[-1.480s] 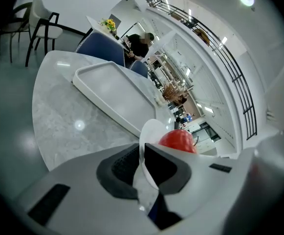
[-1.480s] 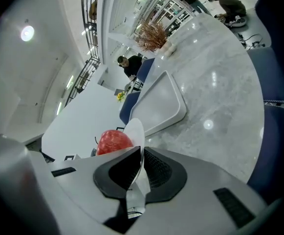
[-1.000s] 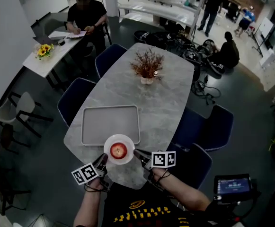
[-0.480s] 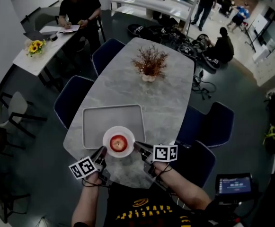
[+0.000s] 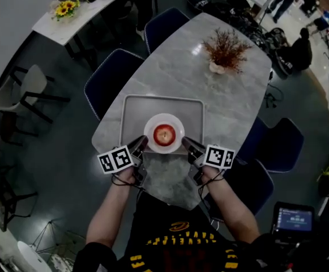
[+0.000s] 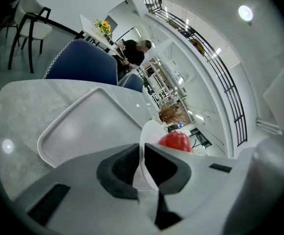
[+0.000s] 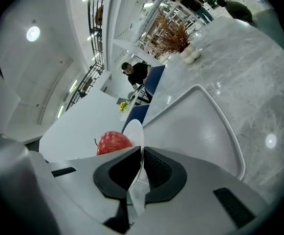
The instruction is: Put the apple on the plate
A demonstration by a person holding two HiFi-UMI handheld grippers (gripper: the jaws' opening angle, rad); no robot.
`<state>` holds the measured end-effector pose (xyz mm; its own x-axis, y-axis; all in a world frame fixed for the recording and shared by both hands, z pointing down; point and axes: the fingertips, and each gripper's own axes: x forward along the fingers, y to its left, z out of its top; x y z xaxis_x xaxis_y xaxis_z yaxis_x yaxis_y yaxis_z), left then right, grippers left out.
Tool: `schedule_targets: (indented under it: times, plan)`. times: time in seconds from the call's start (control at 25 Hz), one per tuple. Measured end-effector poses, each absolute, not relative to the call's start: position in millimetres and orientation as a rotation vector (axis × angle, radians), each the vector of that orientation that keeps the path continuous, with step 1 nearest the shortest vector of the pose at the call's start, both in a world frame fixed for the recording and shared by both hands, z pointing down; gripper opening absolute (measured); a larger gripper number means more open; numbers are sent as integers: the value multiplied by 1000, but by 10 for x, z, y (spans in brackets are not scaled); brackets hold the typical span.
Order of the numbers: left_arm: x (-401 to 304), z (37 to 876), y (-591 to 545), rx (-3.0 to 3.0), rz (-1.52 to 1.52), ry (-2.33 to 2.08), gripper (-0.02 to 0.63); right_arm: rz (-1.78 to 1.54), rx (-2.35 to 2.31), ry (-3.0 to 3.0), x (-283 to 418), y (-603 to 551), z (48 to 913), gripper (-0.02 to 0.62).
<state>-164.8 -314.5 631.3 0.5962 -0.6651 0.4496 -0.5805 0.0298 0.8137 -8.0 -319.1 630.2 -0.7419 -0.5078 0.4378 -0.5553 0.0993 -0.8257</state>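
Left gripper (image 5: 141, 144), right gripper (image 5: 186, 145): each clamped on opposite rim of plate (image 5: 153, 124). Apple (image 5: 164, 134) at plate centre. Plate now over near half of tray (image 5: 135, 107); previously at tray's near rim.

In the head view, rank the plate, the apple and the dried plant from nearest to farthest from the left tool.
1. The plate: its left rim is clamped in the left tool.
2. The apple: in the middle of the plate, just right of that tool.
3. The dried plant: at the far end of the table, up and to the right.
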Motion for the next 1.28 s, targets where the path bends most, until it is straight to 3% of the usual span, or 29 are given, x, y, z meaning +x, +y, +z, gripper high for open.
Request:
schedule_targets:
  times: [0.76,1.28]
  plan:
    - [-1622,7168,-3766,1568,80,-1011,37,1786,1212,-2084,-51,-3712,7199,28]
    - [-1677,7363,-3720,1524,132,-995,37,1798,1218,-2021,-103,-3723,7360,29]
